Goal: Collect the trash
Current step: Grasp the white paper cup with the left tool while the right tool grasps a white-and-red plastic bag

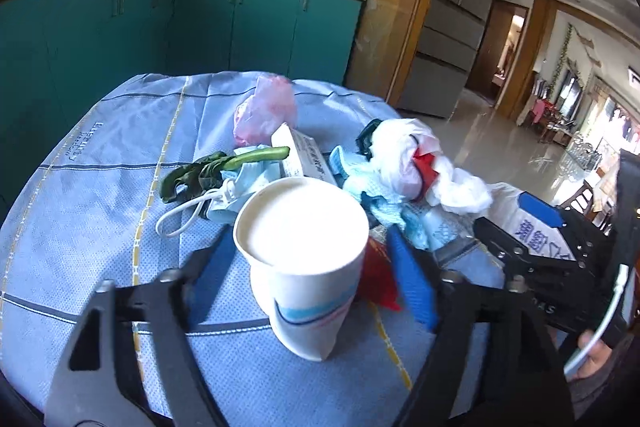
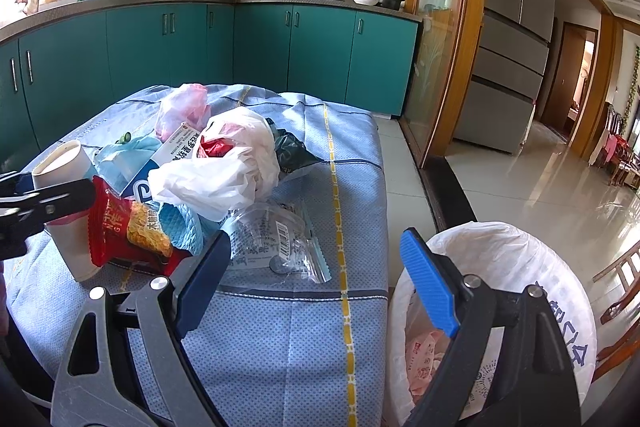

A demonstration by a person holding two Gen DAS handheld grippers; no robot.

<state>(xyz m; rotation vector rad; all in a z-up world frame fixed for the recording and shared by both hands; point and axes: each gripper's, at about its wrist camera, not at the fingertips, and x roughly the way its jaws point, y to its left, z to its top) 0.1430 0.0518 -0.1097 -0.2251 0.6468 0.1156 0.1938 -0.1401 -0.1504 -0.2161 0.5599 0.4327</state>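
Paper cup stands upright on the tabletop at the near edge of the trash pile: light, thin-walled, crushes easily, so take it mid-wall with gentle squeeze. Left gripper fingers straddle it about half open, contact not clear. Right gripper fingers spread wide, empty, beside the lined bin
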